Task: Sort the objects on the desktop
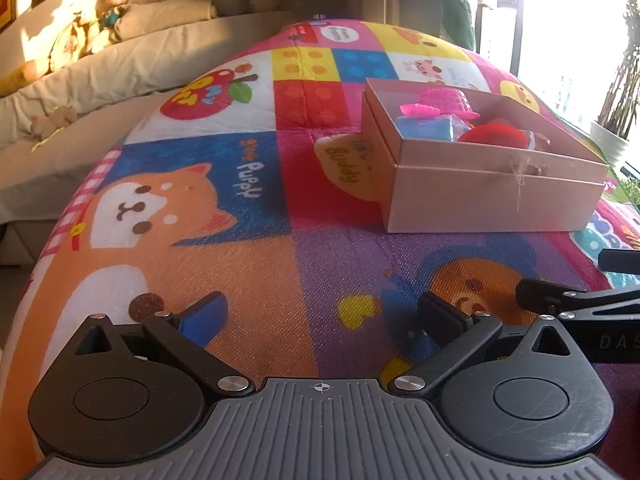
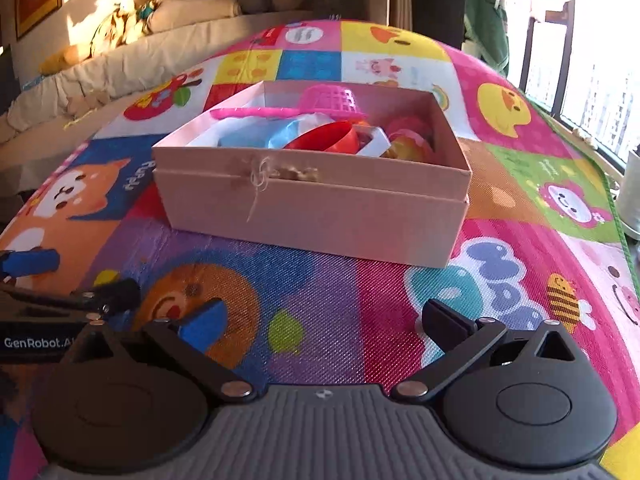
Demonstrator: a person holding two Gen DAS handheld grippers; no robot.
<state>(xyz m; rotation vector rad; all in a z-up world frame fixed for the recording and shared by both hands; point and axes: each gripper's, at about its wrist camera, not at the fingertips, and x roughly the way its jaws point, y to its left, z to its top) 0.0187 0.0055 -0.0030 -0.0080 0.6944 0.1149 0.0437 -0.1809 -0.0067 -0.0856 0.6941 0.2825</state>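
We find both tools low over the patterned mat (image 2: 328,304), side by side. The left tool (image 1: 322,316) stands wide and empty, and so does the right tool (image 2: 324,320); nothing lies between the fingers of either.

Ahead of the right tool, and to the right in the left view, the cardboard box (image 2: 312,208) rests on the mat. We judge it light and fairly stiff, though its thin walls may flex under a pinch; the near rim carries a frayed knot of string (image 2: 260,176).

Inside the box we note a pink basket (image 2: 332,100) lying tilted, a red cup (image 2: 320,140) and a blue packet (image 2: 288,132). The basket and cup look like hollow plastic: light, rigid, smooth, so liable to slip. We recommend gripping each across its rim. The packet appears soft, best taken at an edge.

Beyond the mat lies a bed with pillows (image 1: 168,16).
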